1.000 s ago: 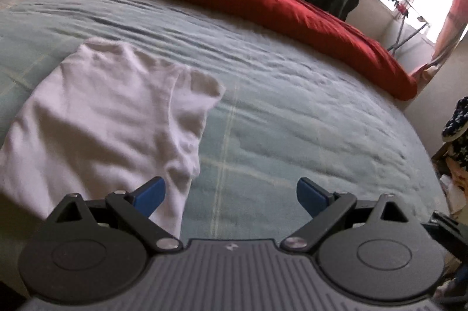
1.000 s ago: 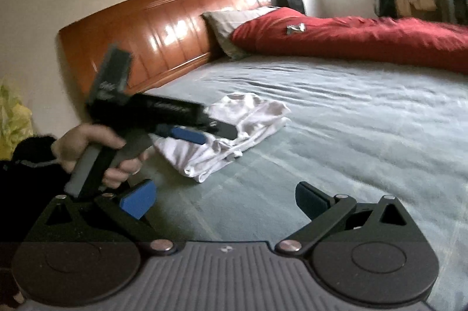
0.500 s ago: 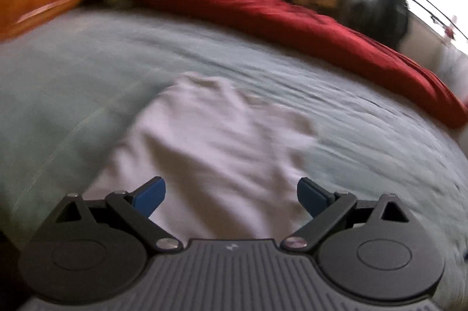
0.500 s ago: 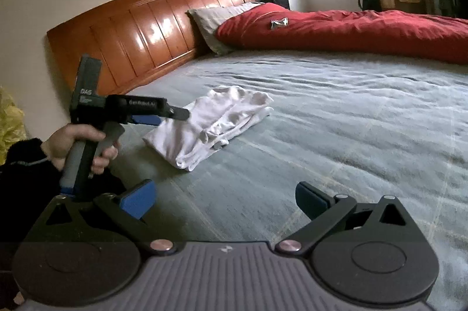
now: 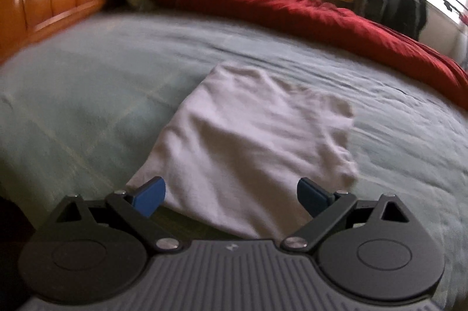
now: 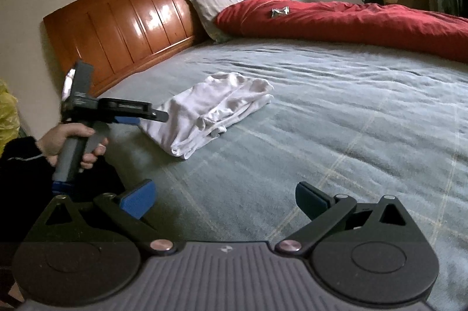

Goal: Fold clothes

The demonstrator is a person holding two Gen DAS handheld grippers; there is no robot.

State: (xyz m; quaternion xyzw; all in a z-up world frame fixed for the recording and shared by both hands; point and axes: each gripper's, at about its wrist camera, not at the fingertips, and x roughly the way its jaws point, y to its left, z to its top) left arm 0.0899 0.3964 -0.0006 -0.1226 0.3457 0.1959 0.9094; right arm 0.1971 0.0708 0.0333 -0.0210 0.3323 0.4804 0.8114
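A white garment [image 5: 248, 144] lies folded into a rough rectangle on the grey-green bedsheet [image 5: 87, 94]. My left gripper [image 5: 231, 195] is open, its blue pads wide apart over the garment's near edge, nothing between them. In the right wrist view the same white garment [image 6: 216, 106] lies left of centre, and the left gripper [image 6: 158, 115] is held by a hand [image 6: 70, 141] just at its near-left edge. My right gripper [image 6: 225, 198] stands open and empty over bare sheet, well short of the garment.
A red duvet [image 6: 351, 21] lies along the far side of the bed with a small silvery item [image 6: 279, 11] on it. A grey pillow [image 6: 216, 10] and wooden headboard [image 6: 140, 24] are at the left. A clothes rack [image 5: 406, 1] stands by the window.
The left gripper has swung left, so the garment has gone from its left side to straight ahead between its pads. The right gripper's view has pulled back slightly.
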